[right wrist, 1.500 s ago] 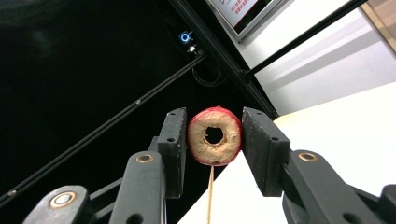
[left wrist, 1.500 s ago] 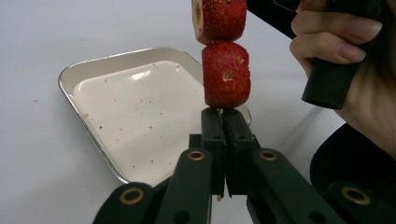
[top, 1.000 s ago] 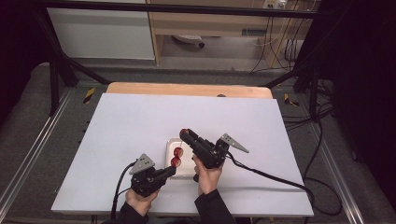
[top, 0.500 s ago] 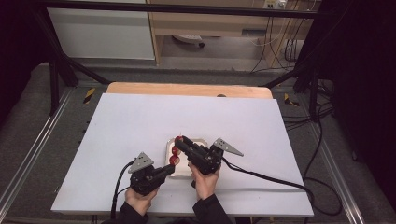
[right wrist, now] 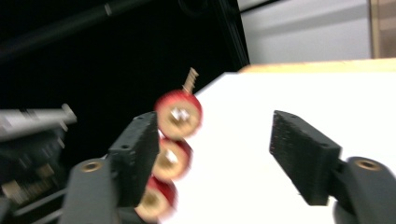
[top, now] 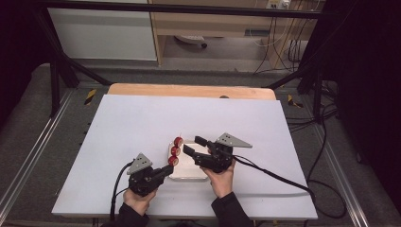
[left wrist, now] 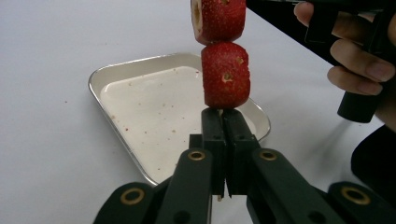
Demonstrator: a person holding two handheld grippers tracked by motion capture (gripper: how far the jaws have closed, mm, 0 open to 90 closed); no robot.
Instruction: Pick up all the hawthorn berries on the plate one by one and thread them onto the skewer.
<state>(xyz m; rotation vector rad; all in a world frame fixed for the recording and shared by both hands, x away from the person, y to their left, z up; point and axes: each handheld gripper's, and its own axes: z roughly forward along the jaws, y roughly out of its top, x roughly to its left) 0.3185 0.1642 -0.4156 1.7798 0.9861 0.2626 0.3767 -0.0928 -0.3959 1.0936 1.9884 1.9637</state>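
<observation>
Left gripper (left wrist: 223,140), jaws pinched tight on the lower end of a wooden skewer (right wrist: 190,80) that carries three strawberry pieces (top: 175,151), holds the stack over the left edge of a small metal tray (top: 189,174) on the white table (top: 142,118). Right gripper (top: 193,145) stands just beside the fruit with its jaws apart; they have just been opening, and no fruit lies between the pads, the left-hand pad (right wrist: 135,154) sitting close against the stack in the right gripper view.

Risks, as judged. The skewer is held by its tip alone, so a sideways brush from the open right jaw could tilt it or slide a piece along the stick. A loosened pinch would drop the stack, possibly outside the tray.

The tray holds no fruit: a pale film of liquid and scattered reddish specks cover its floor (left wrist: 154,121)
</observation>
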